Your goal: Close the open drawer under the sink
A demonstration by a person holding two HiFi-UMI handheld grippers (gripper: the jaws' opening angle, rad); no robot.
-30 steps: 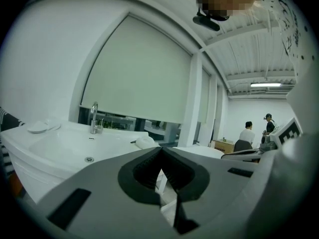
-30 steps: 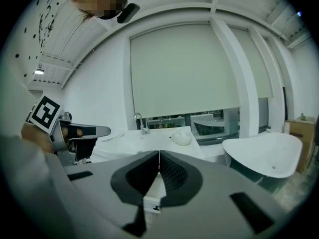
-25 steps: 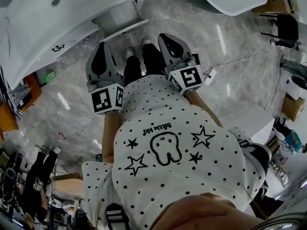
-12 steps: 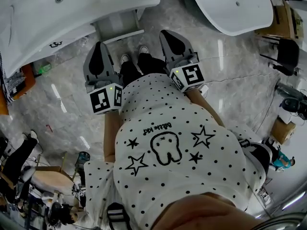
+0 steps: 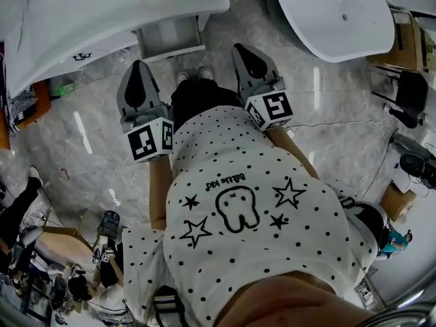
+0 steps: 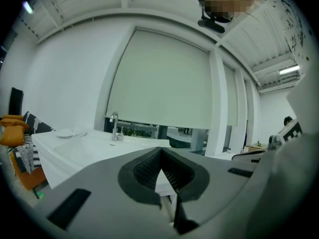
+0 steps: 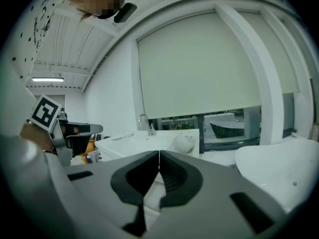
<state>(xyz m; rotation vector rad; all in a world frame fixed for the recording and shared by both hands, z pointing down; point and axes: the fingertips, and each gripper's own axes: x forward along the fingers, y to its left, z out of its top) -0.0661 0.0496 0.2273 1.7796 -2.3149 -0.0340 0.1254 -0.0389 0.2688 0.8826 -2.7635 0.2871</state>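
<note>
The white sink cabinet point(image 5: 82, 19) runs along the upper left of the head view. Its open drawer point(image 5: 170, 36) juts out from under the counter edge. My left gripper point(image 5: 136, 68) is shut and empty, held just short of the drawer, to its left. My right gripper point(image 5: 246, 49) is also shut and empty, to the drawer's right. In the left gripper view the shut left gripper point(image 6: 160, 152) points at the counter with its faucet point(image 6: 114, 126). The right gripper point(image 7: 159, 154) faces the same counter point(image 7: 149, 144) from further off.
A white bathtub point(image 5: 334, 12) lies at the upper right, also seen in the right gripper view as the bathtub point(image 7: 279, 168). My feet point(image 5: 194, 75) stand on the marble floor point(image 5: 88, 148) before the drawer. Cushions point(image 6: 12, 128) sit left of the sink. Clutter and people fill the lower left.
The head view has shifted, so the sink and drawer sit a little lower and further right. Both grippers stay shut before the body, the left one slightly further left.
</note>
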